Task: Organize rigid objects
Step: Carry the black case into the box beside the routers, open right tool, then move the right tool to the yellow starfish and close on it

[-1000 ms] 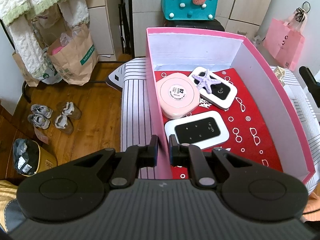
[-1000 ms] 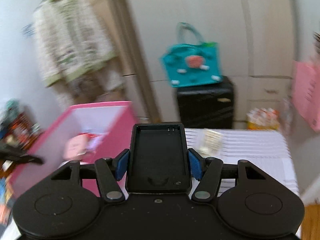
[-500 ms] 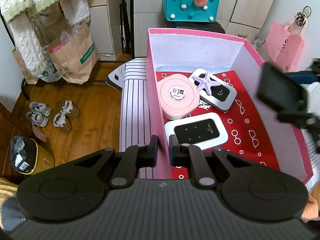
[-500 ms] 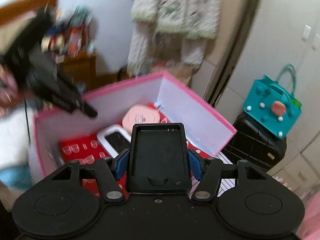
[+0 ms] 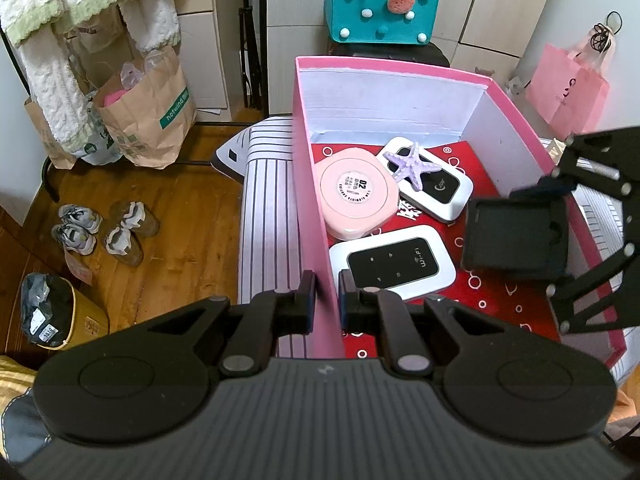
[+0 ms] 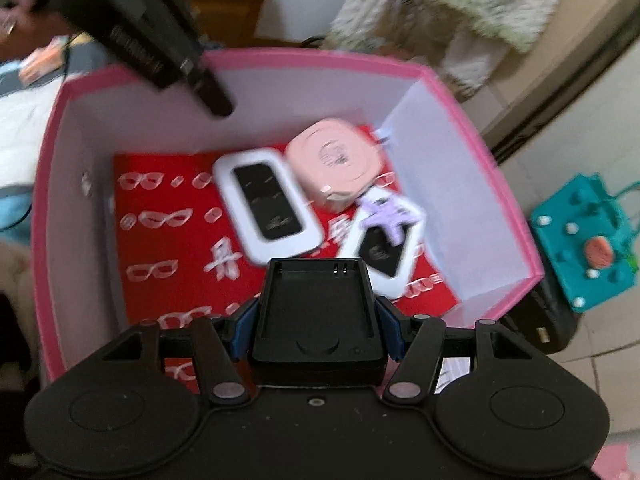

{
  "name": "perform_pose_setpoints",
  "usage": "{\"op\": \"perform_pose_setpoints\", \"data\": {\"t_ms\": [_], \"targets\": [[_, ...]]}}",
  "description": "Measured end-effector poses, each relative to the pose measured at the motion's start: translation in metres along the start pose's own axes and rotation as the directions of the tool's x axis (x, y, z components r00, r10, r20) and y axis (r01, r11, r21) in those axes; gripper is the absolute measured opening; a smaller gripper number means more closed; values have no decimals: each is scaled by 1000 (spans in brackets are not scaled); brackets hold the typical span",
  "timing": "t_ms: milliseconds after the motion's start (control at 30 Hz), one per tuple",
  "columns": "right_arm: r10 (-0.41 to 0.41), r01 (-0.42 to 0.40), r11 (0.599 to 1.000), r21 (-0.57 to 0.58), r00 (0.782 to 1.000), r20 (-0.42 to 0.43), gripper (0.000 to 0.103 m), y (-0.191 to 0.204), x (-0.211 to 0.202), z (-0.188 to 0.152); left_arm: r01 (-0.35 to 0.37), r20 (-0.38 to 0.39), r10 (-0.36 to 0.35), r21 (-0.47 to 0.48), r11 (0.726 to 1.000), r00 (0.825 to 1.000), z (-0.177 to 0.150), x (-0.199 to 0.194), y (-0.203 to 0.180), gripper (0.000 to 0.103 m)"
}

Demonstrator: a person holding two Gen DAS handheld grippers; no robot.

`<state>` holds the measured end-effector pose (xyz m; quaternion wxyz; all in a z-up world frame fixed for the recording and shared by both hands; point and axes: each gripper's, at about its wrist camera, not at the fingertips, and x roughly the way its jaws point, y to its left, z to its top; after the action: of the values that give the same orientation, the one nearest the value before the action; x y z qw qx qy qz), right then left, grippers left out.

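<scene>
Black charger cradle [image 6: 318, 316] clamped in right gripper [image 6: 316, 320] fingers, hovering over pink box [image 5: 400, 70] already holding four items; left gripper [image 5: 326, 292] pinches box wall; drop-in remains

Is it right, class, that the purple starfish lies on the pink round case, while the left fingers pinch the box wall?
Not quite. The purple starfish lies on the far white router, beside the pink round case, as the left wrist view shows. The rest holds: the left gripper pinches the box wall.
</scene>
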<state>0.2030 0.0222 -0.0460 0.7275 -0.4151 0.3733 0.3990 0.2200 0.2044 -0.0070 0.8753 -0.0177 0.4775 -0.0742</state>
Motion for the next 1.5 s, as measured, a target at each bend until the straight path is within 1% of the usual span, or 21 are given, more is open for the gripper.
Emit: {"op": "perform_pose_setpoints", "data": {"t_ms": [67,167,333,400,467,500,567,667,767,833,867,967,1033,1133,1200,1233,1333,1433,1500], "targets": [[20,-21,1000,-16,1000,-21,66,1,6,0,1,0,-1,-1,1000,1000,0,0,1,10],[49,-50,999,-20,998,-30,66,-4,10,3,0,0,0,-1,1000,1000,0,-1,1,10],[155,-157,987,-28,987,-46,66,-15,22,5,5,-1,-5,-3,1000,1000,0,-1,0,11],[172,-175,984,-43,984,-49,66,-17,27,6,4,0,-4,-2,1000,1000,0,-1,0,11],[158,-161,984,-71,986,-45,72,-17,30,5,7,-1,-7,-5,1000,1000,0,-1,0,11],[139,-141,987,-76,990,-33,77,-18,29,5,7,-1,-7,-5,1000,1000,0,-1,-1,11],[85,-86,994,-73,996,-19,78,-21,27,3,9,-2,-9,-6,1000,1000,1,-1,0,11],[29,-27,999,-44,999,36,78,-25,13,-3,10,-2,-10,-4,1000,1000,1,-2,2,11],[18,-22,999,29,993,114,78,-31,-10,-15,11,-1,-11,-4,1000,1000,1,-2,2,11],[3,-21,995,97,983,186,79,-36,-25,-24,14,0,-14,-7,1000,1000,0,-2,3,11],[-4,-29,989,143,974,228,79,-38,-35,-31,15,1,-15,-8,1000,1000,0,-2,3,11],[-31,-52,966,254,949,314,79,-44,-61,-50,18,2,-18,-7,1000,1000,-1,-2,4,11],[-91,-30,948,317,928,360,79,-43,-77,-65,19,3,-19,-4,1000,1000,-1,-2,5,11],[-164,-10,909,417,911,379,79,-42,-93,-87,19,3,-19,-2,1000,1000,-1,-2,5,11],[-206,3,883,469,901,382,83,-37,-102,-101,18,3,-18,-2,1000,1000,-1,-2,5,11],[-234,17,867,499,897,376,83,-34,-106,-109,18,3,-18,0,1000,1000,-1,-2,4,11],[-307,65,798,599,899,312,83,-24,-107,-132,17,6,-17,3,1000,1000,-1,-1,4,11],[-316,46,732,680,907,279,79,-11,-106,-159,19,9,-19,-1,1000,1000,-2,-2,5,11],[-305,7,689,725,910,281,79,-1,-102,-178,22,11,-22,-4,1000,1000,-2,-3,6,11]]}}
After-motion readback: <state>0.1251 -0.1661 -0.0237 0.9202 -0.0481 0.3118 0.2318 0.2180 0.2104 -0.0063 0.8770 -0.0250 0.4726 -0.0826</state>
